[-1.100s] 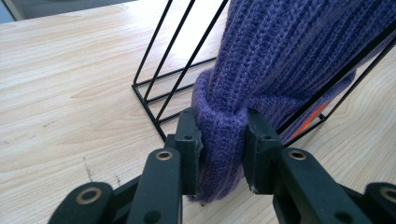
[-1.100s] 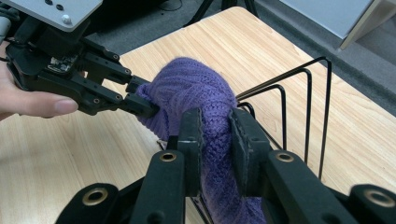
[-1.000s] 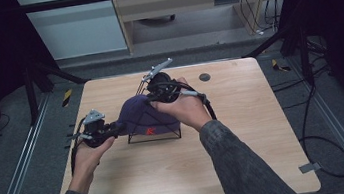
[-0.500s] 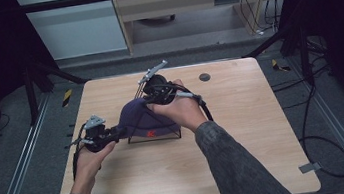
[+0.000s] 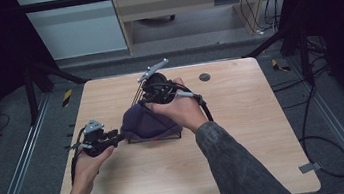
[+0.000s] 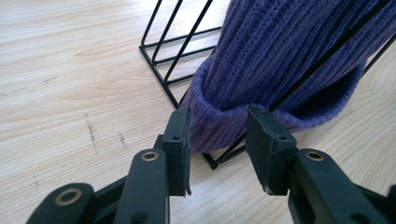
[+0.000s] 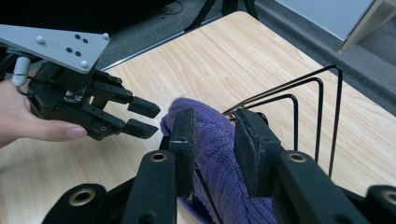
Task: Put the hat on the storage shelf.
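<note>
A purple knit beanie (image 5: pixel 145 123) hangs over a black wire rack (image 5: pixel 155 138) at the middle of the wooden table (image 5: pixel 245 132). My right gripper (image 5: pixel 149 101) comes down on the top of the beanie (image 7: pixel 219 163) from the far side. It is shut on a fold of the knit, with a rack wire (image 7: pixel 322 121) close by. My left gripper (image 5: pixel 119 138) is open at the beanie's left. The rolled rim (image 6: pixel 219 126) sits just ahead of its jaws, untouched. In the right gripper view the left gripper (image 7: pixel 142 119) is open and apart from the knit.
A small dark round mark (image 5: pixel 204 77) lies on the table's far right part. Bare wood spreads to the right and toward the near edge. Metal rails (image 5: pixel 18 167) run beside the table, and cables (image 5: pixel 313 108) trail on the floor at the right.
My left gripper has drifted slightly toward the near edge and now stands apart from the beanie's rim. The right gripper has stayed on the beanie's top.
</note>
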`<state>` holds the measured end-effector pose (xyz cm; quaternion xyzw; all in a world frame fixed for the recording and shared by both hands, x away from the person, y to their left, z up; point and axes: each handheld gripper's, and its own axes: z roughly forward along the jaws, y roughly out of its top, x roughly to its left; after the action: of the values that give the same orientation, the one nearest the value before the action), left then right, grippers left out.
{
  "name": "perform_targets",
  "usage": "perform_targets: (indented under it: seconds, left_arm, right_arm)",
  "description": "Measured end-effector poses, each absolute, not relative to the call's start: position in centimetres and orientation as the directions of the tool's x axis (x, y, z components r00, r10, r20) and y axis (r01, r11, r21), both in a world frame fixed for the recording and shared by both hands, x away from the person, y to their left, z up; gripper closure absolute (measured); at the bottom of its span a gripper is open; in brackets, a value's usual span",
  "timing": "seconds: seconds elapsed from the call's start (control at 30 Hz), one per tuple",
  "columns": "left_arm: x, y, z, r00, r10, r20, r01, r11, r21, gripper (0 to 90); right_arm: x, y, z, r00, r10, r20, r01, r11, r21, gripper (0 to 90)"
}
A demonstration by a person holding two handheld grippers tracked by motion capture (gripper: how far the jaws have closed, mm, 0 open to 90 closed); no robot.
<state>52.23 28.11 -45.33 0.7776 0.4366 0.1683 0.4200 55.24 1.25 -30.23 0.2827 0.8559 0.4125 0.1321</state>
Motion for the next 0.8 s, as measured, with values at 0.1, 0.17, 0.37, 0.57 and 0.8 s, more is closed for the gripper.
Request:
perform_targets:
  seconds: [0.1,0.17,0.37,0.57,0.8]
  left_arm:
    - [52.2,28.4,-45.4,0.549,0.830,-0.100,0.540,-0.261,0.800,59.2]
    - [52.0,28.5,-45.5,0.531,0.843,-0.086,0.543,-0.261,0.798,56.7]
    - [51.4,28.7,-45.7,0.494,0.869,-0.024,0.553,-0.293,0.780,48.4]
    - [51.2,29.1,-45.7,0.460,0.888,-0.004,0.569,-0.291,0.769,38.2]
    - [51.0,29.2,-46.0,0.462,0.887,-0.014,0.592,-0.296,0.750,18.1]
  right_arm:
    - [55.0,1.0,-30.0,-0.804,0.595,0.005,0.372,0.496,0.785,68.2]
    - [54.8,0.9,-30.0,-0.805,0.594,0.008,0.370,0.491,0.789,67.0]
    - [54.3,0.2,-30.0,-0.802,0.597,0.008,0.368,0.484,0.794,64.0]
    - [54.0,-0.6,-30.3,-0.792,0.611,0.010,0.380,0.478,0.792,59.3]
    - [53.5,-2.2,-31.2,-0.779,0.626,0.029,0.403,0.465,0.788,50.2]
